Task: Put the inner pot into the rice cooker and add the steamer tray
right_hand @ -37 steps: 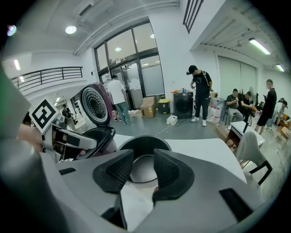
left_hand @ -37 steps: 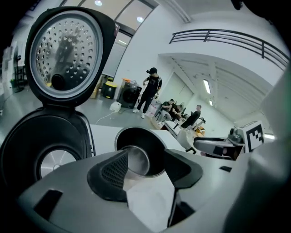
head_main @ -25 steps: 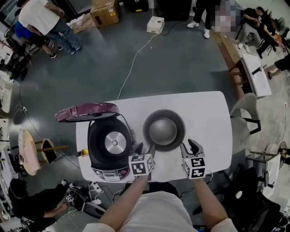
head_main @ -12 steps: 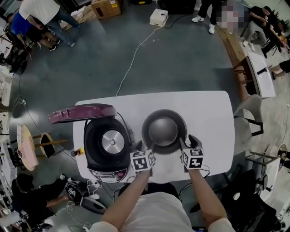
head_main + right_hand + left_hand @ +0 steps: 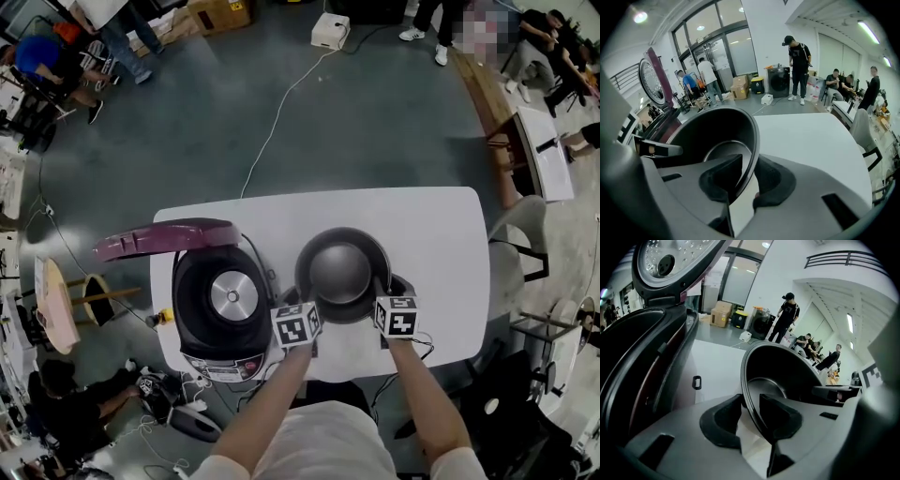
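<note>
The dark inner pot (image 5: 342,272) stands on the white table (image 5: 431,234), right of the open rice cooker (image 5: 225,298), whose maroon lid (image 5: 164,239) is raised. My left gripper (image 5: 302,305) straddles the pot's near-left rim. In the left gripper view the rim (image 5: 749,394) runs between the closing jaws of that gripper (image 5: 750,405), with small gaps still showing. My right gripper (image 5: 386,289) straddles the near-right rim. In the right gripper view the rim (image 5: 752,154) lies between that gripper's (image 5: 749,177) closing jaws, not clearly pressed. No steamer tray is in view.
The cooker's empty well with its round heating plate (image 5: 232,294) lies left of the pot. A white cable (image 5: 281,117) crosses the floor behind the table. A chair (image 5: 514,244) stands at the table's right end. People stand and sit around the room's edges.
Both grippers have come down and forward onto the pot's near rim, and their jaws have narrowed around it. The pot and the cooker have not moved.
</note>
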A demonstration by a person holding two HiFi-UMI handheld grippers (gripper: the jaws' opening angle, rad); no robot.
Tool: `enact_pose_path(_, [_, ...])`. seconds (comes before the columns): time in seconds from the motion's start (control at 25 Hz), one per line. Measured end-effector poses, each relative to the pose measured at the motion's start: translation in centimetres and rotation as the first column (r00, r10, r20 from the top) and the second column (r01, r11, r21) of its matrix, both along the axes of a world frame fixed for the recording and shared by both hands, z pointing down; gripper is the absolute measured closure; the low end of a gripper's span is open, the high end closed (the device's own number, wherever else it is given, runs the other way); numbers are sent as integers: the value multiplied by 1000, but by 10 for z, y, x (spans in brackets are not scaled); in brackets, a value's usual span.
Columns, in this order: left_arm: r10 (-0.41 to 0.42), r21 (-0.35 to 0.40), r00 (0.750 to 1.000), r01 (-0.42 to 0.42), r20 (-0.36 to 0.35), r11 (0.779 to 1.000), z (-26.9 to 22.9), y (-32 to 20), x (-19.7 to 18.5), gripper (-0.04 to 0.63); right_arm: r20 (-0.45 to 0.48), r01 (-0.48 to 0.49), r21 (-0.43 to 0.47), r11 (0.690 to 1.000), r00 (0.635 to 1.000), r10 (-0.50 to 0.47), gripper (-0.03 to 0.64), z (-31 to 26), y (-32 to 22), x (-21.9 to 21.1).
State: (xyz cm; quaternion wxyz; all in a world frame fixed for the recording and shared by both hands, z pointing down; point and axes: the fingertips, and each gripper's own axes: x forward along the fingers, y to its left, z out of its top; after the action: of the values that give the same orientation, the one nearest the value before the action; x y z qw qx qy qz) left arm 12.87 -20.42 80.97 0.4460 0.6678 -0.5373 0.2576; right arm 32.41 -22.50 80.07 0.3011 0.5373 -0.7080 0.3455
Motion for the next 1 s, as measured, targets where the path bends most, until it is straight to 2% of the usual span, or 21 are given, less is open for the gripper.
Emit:
enact_pose_path(0.24, [37, 18, 996, -38, 81, 999, -5, -5, 6, 491, -47, -36, 19, 999, 998, 37, 547, -7, -4, 6])
enact_pose_path(0.72, [57, 64, 998, -60, 37, 996, -46, 6, 3, 474, -109, 18, 86, 996, 994, -8, 546, -66, -2, 1])
enact_pose_path(1.0, [56, 122, 998, -55, -3, 991, -84, 13, 3, 476, -128, -5, 142, 990, 992, 23, 548, -105, 12, 3])
